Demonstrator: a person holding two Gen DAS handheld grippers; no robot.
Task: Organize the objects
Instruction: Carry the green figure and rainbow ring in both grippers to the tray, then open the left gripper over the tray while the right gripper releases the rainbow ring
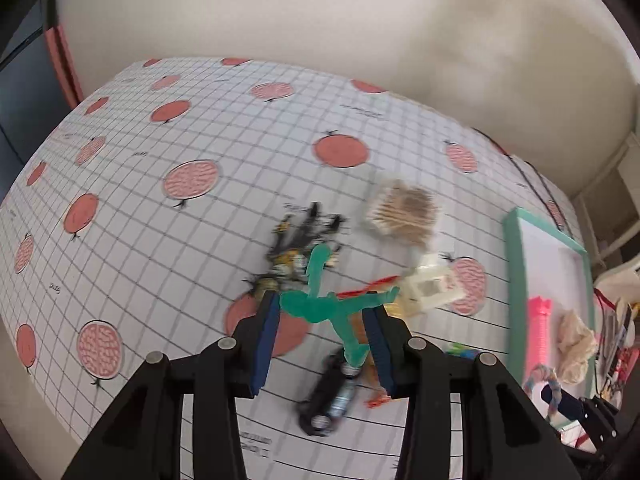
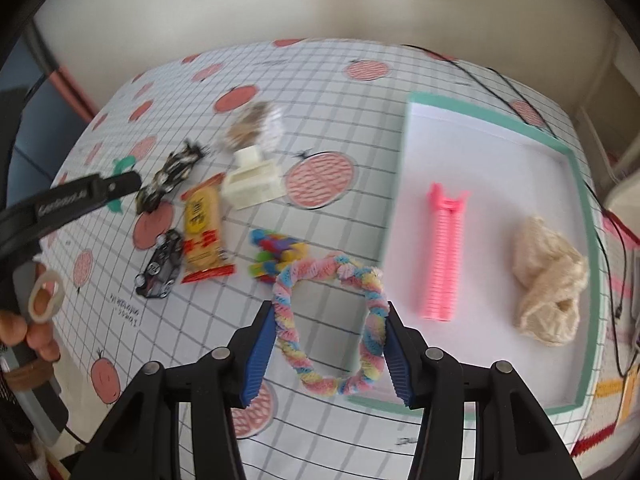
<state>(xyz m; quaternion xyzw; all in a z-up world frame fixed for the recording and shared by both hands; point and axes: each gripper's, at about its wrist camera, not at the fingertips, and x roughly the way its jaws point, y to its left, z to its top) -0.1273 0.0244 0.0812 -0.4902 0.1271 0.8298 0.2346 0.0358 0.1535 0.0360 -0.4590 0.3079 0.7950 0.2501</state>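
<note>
My left gripper [image 1: 322, 320] is shut on a green bendy figure [image 1: 316, 304], which hangs blurred above the tablecloth; its limbs stick out past both blue pads. Under it lie a black toy car [image 1: 328, 396] and a dark spiky toy [image 1: 296, 244]. My right gripper [image 2: 330, 312] is shut on a pastel twisted fuzzy ring [image 2: 316, 266], pressed between the pads, just left of the teal-rimmed white tray [image 2: 480, 110]. In the tray lie a pink ribbed piece [image 2: 442, 252] and a beige crumpled wad [image 2: 548, 280]. In the right wrist view, the left gripper [image 2: 120, 186] reaches in from the left.
On the cloth left of the tray lie a yellow snack packet [image 2: 202, 232], a black toy car [image 2: 160, 266], a white plastic block [image 2: 252, 182], coloured blocks [image 2: 276, 254] and a clear box of sticks [image 2: 256, 122]. A person's hand [image 2: 36, 320] is at the left edge. Cables run behind the tray.
</note>
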